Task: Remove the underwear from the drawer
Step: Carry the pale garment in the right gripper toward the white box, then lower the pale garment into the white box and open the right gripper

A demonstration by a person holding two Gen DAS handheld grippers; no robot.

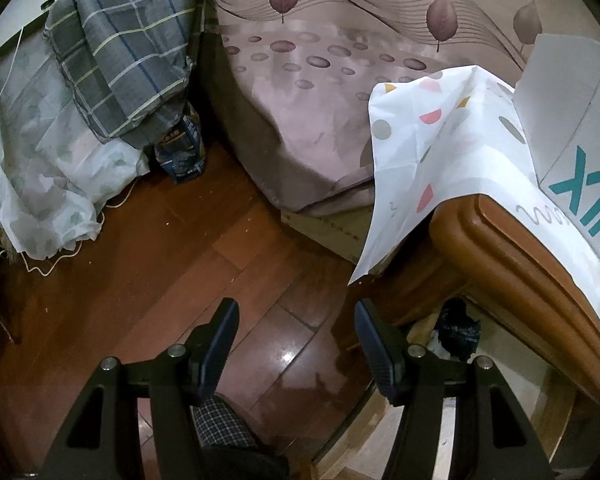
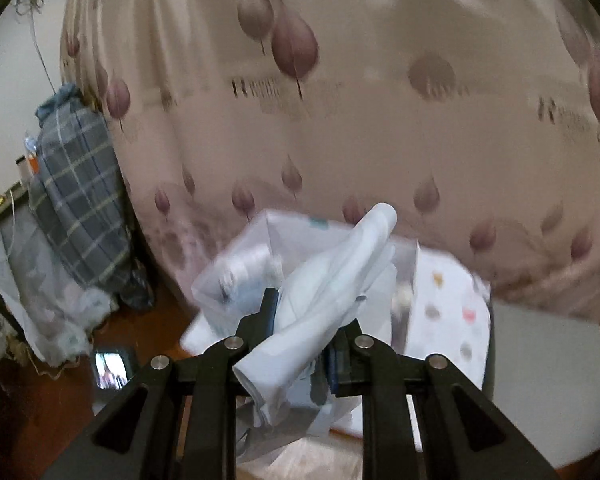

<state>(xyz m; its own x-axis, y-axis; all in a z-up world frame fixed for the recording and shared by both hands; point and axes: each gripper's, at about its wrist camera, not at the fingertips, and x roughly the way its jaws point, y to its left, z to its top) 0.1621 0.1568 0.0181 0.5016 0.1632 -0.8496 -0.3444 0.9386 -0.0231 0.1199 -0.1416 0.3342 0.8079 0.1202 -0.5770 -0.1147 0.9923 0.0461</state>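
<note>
My right gripper (image 2: 310, 312) is shut on a pale, crumpled piece of underwear (image 2: 332, 276), which sticks up and hangs down between the jaws. It is held in the air in front of the bed; the picture is blurred. In the left wrist view my left gripper (image 1: 296, 306) stands open with nothing between its fingers, over the wooden floor (image 1: 204, 248). Just right of it lies the open drawer (image 1: 512, 344) under the wooden nightstand top (image 1: 520, 248), with a dark bundle (image 1: 458, 334) inside.
A bed with a leaf-pattern sheet (image 1: 320, 100) fills the back. A white spotted cloth (image 1: 428, 152) and a white box with teal letters (image 1: 572, 160) cover the nightstand. A plaid bundle (image 1: 132, 52) stands at left. A clear plastic box (image 2: 240, 268) and a phone (image 2: 112, 366) lie below.
</note>
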